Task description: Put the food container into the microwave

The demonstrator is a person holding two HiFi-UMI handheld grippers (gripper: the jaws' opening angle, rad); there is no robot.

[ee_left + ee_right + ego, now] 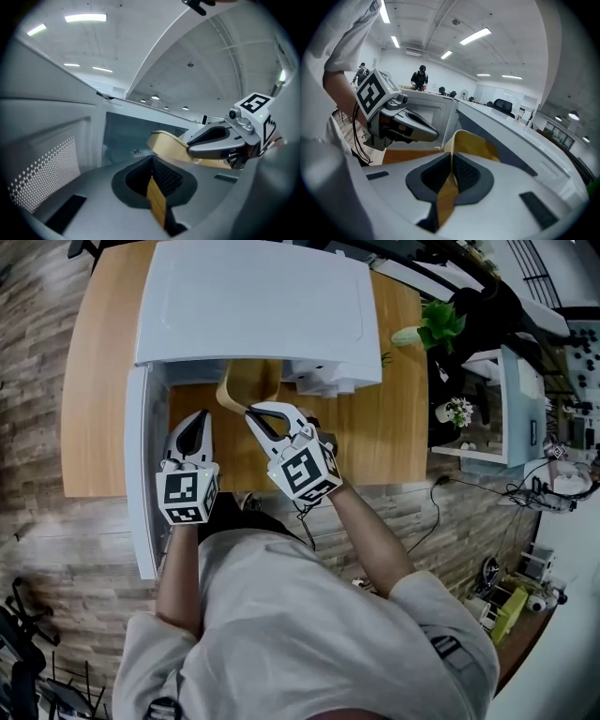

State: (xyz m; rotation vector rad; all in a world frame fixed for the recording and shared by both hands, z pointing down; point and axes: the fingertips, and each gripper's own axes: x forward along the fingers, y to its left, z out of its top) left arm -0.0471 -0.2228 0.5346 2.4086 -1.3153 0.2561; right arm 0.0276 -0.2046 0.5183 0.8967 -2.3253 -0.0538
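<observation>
Light wooden table [98, 381] bearing a white box-shaped microwave [253, 301]; at its open mouth hangs a tan thin-walled food container [246, 382], its rim pinched between the nearly closed right gripper [253, 413]; left gripper [198, 420] beside it, jaws together, empty.

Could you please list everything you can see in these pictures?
white microwave oven: one, white, on the table, its door swung open to the left
tan thin-walled food container: one, tan, at the microwave's opening, partly under its top
wooden table: one, light brown, under the microwave
leafy potted plant: one, green, by the table's right edge
small pot of white flowers: one, white, right of the table
left gripper: one, grey, shut and empty, left of the container
right gripper: one, grey, shut on the container's rim
</observation>
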